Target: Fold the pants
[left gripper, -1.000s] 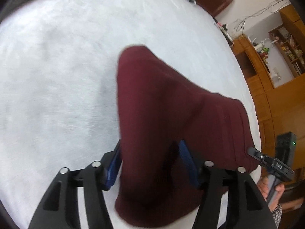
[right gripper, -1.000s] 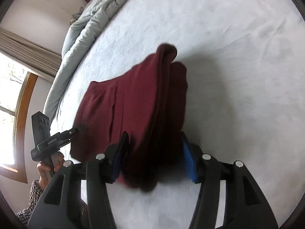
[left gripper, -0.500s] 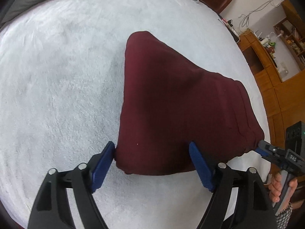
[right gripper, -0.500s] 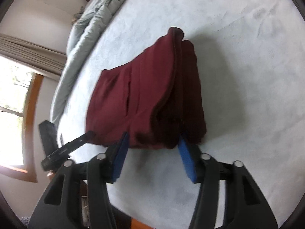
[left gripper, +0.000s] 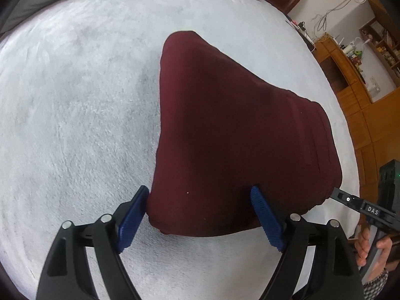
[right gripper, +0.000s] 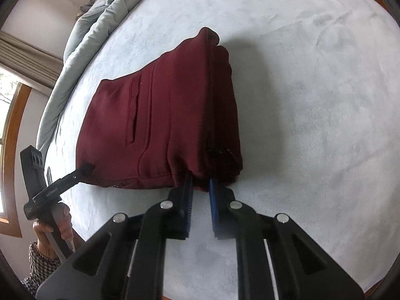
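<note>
The maroon pants (left gripper: 235, 135) lie folded into a thick bundle on the pale grey bed cover (left gripper: 75, 115), directly ahead of both claws. The left claw (left gripper: 200, 215) has its jaws spread wide and opening, one blue pad (left gripper: 131, 221) just outside the near left corner of the bundle and the other over the cloth near its front edge; the near edge of the bundle sits between them, and neither pad presses on it. The right claw (right gripper: 200, 187) has its jaws drawn close together, clamped on a thin fold at the near right corner of the pants (right gripper: 162, 115), where the stacked layers end in a dark rolled edge. In the right wrist view a welt pocket and a seam show on the top layer, to the left of that claw. The left claw's tip shows in the same view at the bundle's near left corner, held by a hand (right gripper: 53, 225) with a checked cuff below it. A rumpled grey duvet (right gripper: 95, 32) lies beyond the pants along the far edge of the bed. Right of the left claw, past the bed, stands wooden shelving (left gripper: 350, 60).
</note>
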Available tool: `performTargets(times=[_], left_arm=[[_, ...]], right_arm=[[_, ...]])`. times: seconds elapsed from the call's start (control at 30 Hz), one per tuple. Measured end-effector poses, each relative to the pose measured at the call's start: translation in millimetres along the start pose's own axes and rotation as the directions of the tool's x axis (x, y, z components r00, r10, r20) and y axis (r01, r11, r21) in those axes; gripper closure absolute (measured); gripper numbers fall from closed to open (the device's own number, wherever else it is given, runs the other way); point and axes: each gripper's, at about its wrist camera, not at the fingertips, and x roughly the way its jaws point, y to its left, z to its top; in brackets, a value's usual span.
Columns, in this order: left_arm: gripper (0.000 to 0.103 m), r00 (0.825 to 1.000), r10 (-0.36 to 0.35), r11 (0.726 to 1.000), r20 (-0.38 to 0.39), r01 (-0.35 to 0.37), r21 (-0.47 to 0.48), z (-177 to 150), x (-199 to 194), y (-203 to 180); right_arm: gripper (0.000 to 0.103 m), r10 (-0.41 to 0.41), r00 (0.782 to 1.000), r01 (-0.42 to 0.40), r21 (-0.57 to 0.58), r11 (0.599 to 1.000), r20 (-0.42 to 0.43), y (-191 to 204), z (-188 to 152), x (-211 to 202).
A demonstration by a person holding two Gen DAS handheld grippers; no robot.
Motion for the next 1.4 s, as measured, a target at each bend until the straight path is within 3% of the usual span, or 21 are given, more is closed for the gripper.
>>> performTargets(times=[0.1, 0.13, 0.17, 0.2, 0.37, 0.43, 0.6, 0.77, 0.93, 1.4], left_arm=[[0.02, 0.999, 0.029, 0.999, 0.015, -0.029, 0.019, -1.7, -10.3, -4.6], [0.019, 0.999, 0.038, 0.999, 0.021, -0.038, 0.026, -2.7, -14.5, -5.5], [0.018, 0.998, 0.051, 0.998, 0.026, -0.052, 0.036, -3.9, -19.2, -7.3], [0.013, 0.996, 0.084, 0.995, 0.03, -0.085, 0.053, -6.6, -25.4, -11.6], [0.006, 0.976, 0.197, 0.969, 0.096, -0.209, 0.13, -23.2, -48.5, -36.0], [0.004, 0.977, 0.186, 0.972, 0.102, -0.198, 0.127, -29.2, -56.0, -43.1], [0.004, 0.977, 0.19, 0.976, 0.095, -0.198, 0.089, -35.5, -72.6, -48.9], [0.004, 0.969, 0.226, 0.97, 0.102, -0.233, 0.066, -36.6, -85.7, -49.2], [0.004, 0.95, 0.285, 0.95, 0.125, -0.298, 0.094, -40.0, -93.1, -49.3], [0.004, 0.946, 0.292, 0.943, 0.143, -0.31, 0.122, -50.7, -107.3, -51.7]], right_arm=[[0.082, 0.008, 0.999, -0.007, -0.023, 1.0, 0.037, 5.7, -3.3, -9.3], [0.073, 0.022, 0.999, -0.021, -0.021, 1.0, 0.043, 7.8, -5.6, -14.4], [0.055, 0.023, 0.999, -0.022, -0.022, 1.0, 0.046, 11.4, -8.7, -19.2], [0.05, 0.013, 0.998, -0.011, -0.028, 1.0, 0.069, 14.7, -11.9, -24.9], [0.021, -0.105, 0.984, 0.121, -0.107, 0.987, 0.144, 45.0, -33.0, -42.2], [0.014, -0.14, 0.979, 0.161, -0.141, 0.977, 0.149, 57.9, -40.7, -41.9], [0.012, -0.21, 0.959, 0.236, -0.126, 0.963, 0.191, 71.7, -54.8, -51.3], [0.011, -0.24, 0.955, 0.259, -0.101, 0.961, 0.173, 72.7, -58.9, -53.5], [0.01, -0.253, 0.951, 0.272, -0.092, 0.958, 0.176, 74.6, -63.2, -56.4], [0.008, -0.241, 0.953, 0.258, -0.074, 0.963, 0.185, 89.6, -71.1, -68.9]])
